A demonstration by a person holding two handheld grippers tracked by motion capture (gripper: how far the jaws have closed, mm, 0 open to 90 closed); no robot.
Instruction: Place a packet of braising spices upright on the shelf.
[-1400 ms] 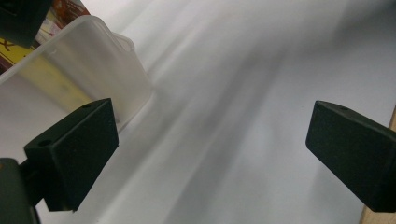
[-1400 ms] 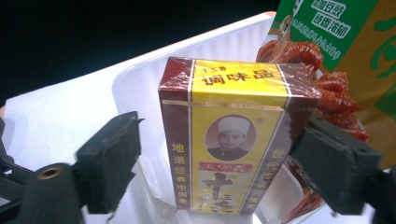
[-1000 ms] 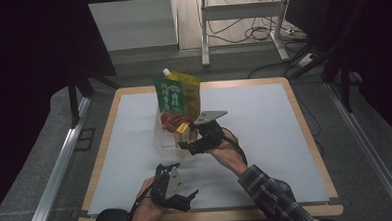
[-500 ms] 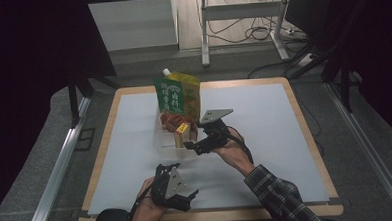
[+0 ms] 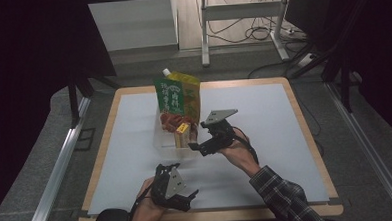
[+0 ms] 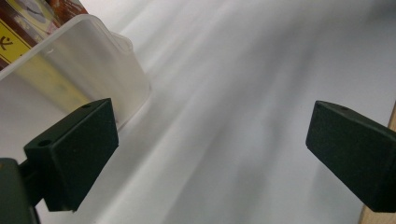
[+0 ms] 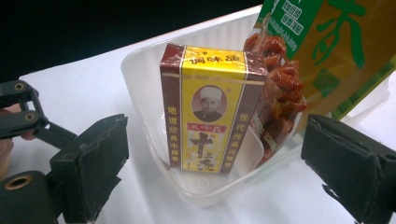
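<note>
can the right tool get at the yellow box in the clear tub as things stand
Probably yes: the right tool is open right in front of the yellow box, which stands upright above the clear tub wall; nothing blocks its near face.

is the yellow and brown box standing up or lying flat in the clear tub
Standing upright: the box rests on its short end inside the clear tub, its top above the rim.

dim surroundings, evenly lit table [image 5: 135, 143]; soft shadows, near tongs slightly blurred.
</note>
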